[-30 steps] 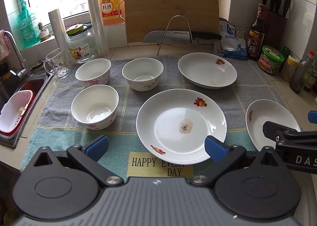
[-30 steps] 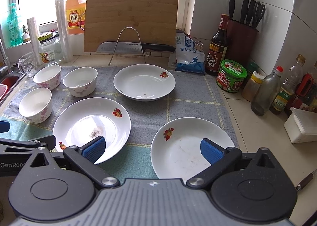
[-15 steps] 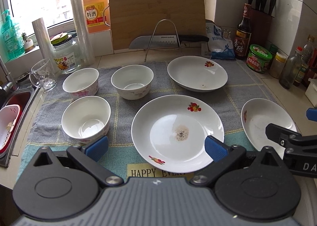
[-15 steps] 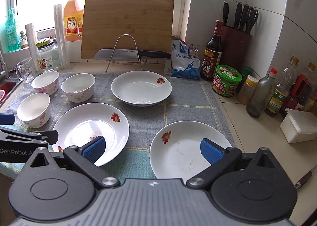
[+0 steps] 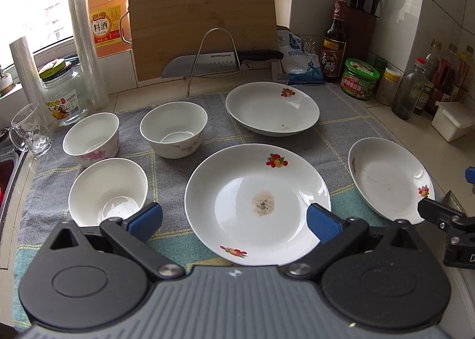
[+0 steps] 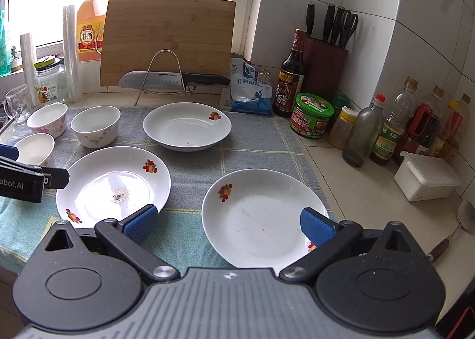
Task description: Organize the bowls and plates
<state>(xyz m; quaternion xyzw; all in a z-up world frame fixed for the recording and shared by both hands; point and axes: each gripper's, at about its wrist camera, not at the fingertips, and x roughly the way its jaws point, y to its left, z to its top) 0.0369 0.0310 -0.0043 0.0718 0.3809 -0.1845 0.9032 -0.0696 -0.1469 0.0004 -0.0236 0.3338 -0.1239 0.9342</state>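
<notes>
Both hand-held grippers, left (image 5: 234, 220) and right (image 6: 228, 223), gape wide and empty, each hovering above a plate: the stained plate (image 5: 257, 203) at frame centre, the right plate (image 6: 261, 217) likewise, ready for stacking; bowls (image 5: 108, 190) wait left.

Both tongs are just hanging there side by side, level and pointing forward. The left black two-finger tongs with blue ribbed pads (image 5: 234, 218) have their jaws spread wide with nothing between the pads. Same deal with the right black two-finger tongs with blue ribbed pads (image 6: 228, 223): jaws wide apart, gripping nothing. From the left wrist view you can see a bit of the right one poking in at the right edge, and the right wrist view catches the left one at its left edge.
</notes>
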